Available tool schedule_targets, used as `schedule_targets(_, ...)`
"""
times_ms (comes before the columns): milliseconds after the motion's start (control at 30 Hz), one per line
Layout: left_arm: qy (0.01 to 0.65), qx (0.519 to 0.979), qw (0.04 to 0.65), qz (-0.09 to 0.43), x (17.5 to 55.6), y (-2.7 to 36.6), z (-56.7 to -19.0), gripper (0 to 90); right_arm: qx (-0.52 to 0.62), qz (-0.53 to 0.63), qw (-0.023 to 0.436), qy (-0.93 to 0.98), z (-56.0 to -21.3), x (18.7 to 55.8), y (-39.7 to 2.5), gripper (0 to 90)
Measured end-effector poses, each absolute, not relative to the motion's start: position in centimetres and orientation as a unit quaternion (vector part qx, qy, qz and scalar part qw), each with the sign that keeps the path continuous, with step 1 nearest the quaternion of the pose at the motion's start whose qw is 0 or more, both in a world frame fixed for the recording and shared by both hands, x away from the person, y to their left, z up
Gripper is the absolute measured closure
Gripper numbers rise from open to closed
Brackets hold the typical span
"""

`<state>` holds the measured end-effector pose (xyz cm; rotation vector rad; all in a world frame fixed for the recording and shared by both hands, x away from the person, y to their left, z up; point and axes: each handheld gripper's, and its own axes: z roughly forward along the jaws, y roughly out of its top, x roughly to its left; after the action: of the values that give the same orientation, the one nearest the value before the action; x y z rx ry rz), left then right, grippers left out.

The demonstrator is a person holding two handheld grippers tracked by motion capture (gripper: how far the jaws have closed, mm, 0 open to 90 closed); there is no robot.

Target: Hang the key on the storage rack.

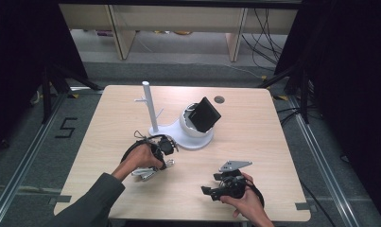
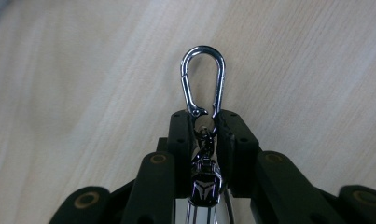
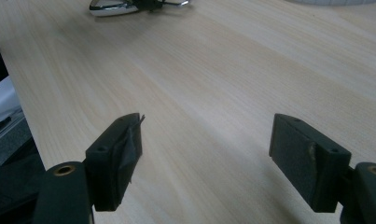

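Left gripper, lower centre of its own view: 2 jaws clamped on a silver carabiner keychain, loop poking up past the tips over the wooden table. Right gripper: jaws spread wide, holding nothing, low in frame.

I work in a lab recording bay: black curtains flank my surface, loose cables lie behind it, floor rails beside it.
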<state>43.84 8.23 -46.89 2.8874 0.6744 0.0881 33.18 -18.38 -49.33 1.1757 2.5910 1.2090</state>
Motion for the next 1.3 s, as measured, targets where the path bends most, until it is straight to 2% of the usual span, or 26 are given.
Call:
schedule_targets(567, 0.261, 0.954, 0.134, 0.059, 44.3, 12.6, -41.0, 75.2, 0.384, 0.391, 0.023, 0.836, -49.4, 33.4, -18.5, 26.5)
schedule_targets(633, 0.273, 0.949, 0.143, 0.071, 44.4, 13.8, -39.1, 75.2, 0.383, 0.39, 0.024, 0.837, -49.4, 33.4, -18.5, 26.5)
schedule_targets(700, 0.278, 0.947, 0.143, 0.073, 44.5, 14.2, -38.5, 75.1, 0.393, 0.389, 0.013, 0.833, -49.4, 33.3, -18.4, 26.5)
schedule_targets(1300, 0.322, 0.927, 0.151, 0.117, 45.5, 19.2, -31.5, 75.2, 0.395, 0.388, 0.015, 0.832, -49.4, 33.4, -18.5, 26.5)
